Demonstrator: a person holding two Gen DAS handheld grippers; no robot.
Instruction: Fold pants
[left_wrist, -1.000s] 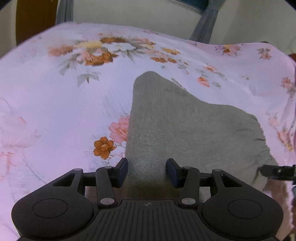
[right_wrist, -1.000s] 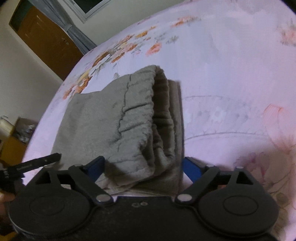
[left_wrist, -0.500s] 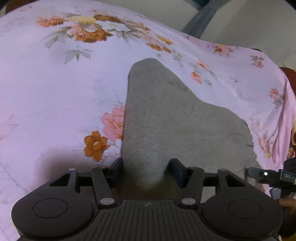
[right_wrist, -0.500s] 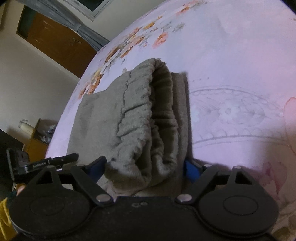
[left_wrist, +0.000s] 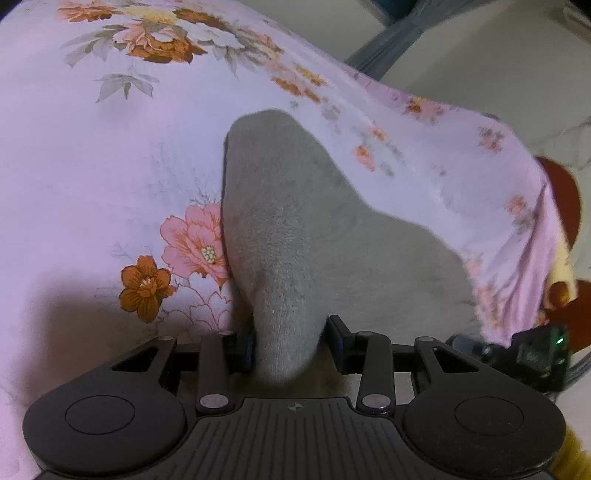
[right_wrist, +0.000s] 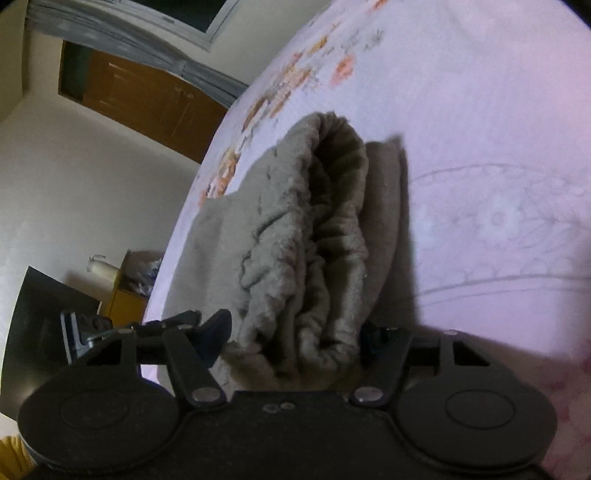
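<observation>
The grey fleece pants (left_wrist: 306, 236) lie on a pink floral bedsheet (left_wrist: 92, 177), folded in half. My left gripper (left_wrist: 291, 341) is shut on the near corner of the pants, and the cloth rises into a ridge between the fingers. In the right wrist view the gathered elastic waistband (right_wrist: 321, 236) bunches up between the fingers of my right gripper (right_wrist: 295, 332), which is shut on it. A lower layer of the pants (right_wrist: 388, 206) lies flat on the sheet beside the lifted waistband.
The bed's right edge (left_wrist: 546, 221) drops off near the pants. The right gripper shows at the left view's lower right (left_wrist: 532, 350). A wooden door (right_wrist: 147, 99), a wall and a box with clutter (right_wrist: 136, 273) stand beyond the bed.
Both grippers have closed on the pants and lifted the near edge. The cloth between the left fingers has narrowed into a raised ridge and the views have tilted upward.
</observation>
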